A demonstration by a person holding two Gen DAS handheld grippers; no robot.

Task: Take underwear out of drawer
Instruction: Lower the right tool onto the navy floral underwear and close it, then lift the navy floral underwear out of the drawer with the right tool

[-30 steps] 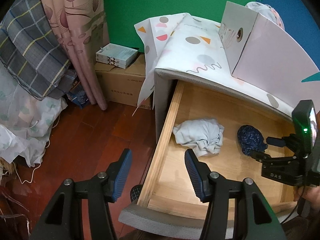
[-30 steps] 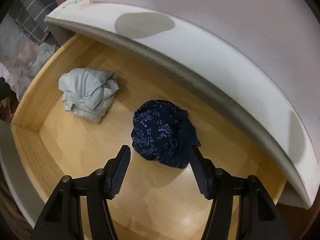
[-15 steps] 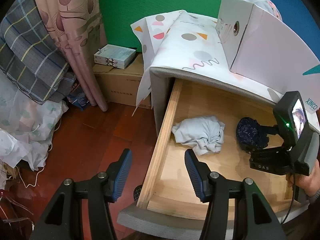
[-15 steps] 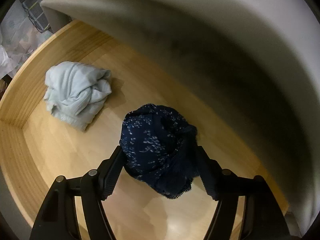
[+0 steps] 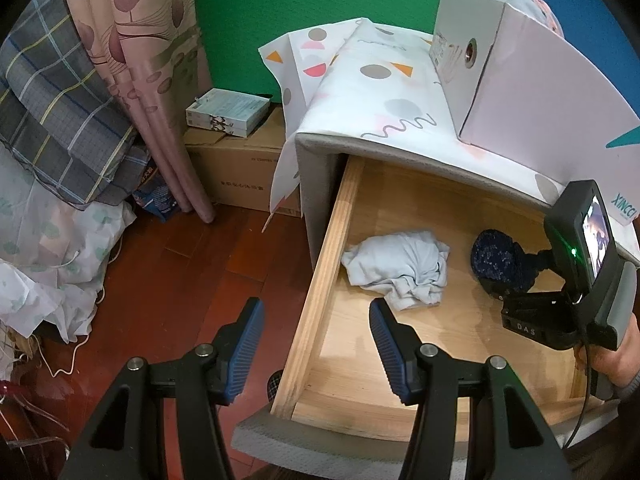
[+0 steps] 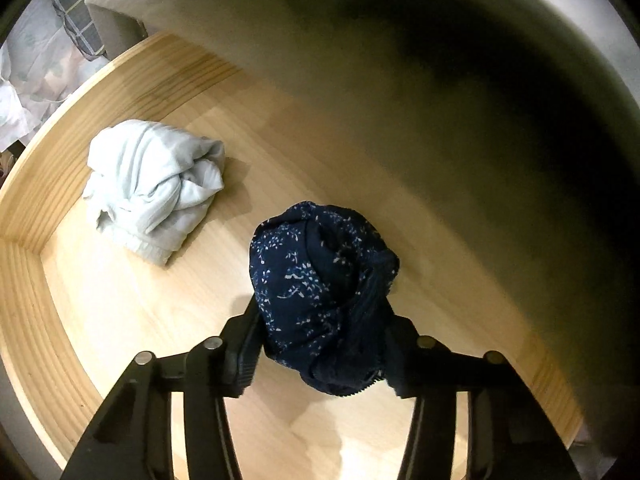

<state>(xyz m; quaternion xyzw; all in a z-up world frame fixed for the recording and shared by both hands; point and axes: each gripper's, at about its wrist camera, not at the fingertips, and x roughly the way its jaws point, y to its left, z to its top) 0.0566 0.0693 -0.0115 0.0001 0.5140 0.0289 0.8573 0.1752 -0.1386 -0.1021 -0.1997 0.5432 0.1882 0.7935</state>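
Two crumpled garments lie in the pulled-out pale wooden drawer (image 5: 320,296), and much around them is hard to read. In the right wrist view the grey cabinet front (image 6: 400,92) above the drawer falls into deep shadow toward the right, so the back of the drawer there cannot be made out. The dark navy underwear with a small white sprig print (image 6: 320,292) bulges over the right gripper (image 6: 322,316), hiding both fingertips; only the black finger bases show on either side. Its jaws are closing with the bundle pinched between them, the lacy scalloped hem hanging below. Whether the bundle is clear of the drawer floor I cannot tell. In the left wrist view the same piece is half covered by the right gripper's black body and lit screen, and the person's hand (image 5: 612,356) is cut off by the frame edge.

Just beside it, apart, sits the pale grey-blue ribbed cotton underwear (image 6: 152,184), soft and knotted into a lump on the smooth plywood floor.

The left gripper (image 5: 316,344) hangs over the drawer's left side wall, jaws spread with nothing between them, blue ridged pads (image 5: 248,348) facing inward. On the cabinet top lies a white cloth with coloured shapes (image 5: 368,80) under a white cardboard box (image 5: 532,92).
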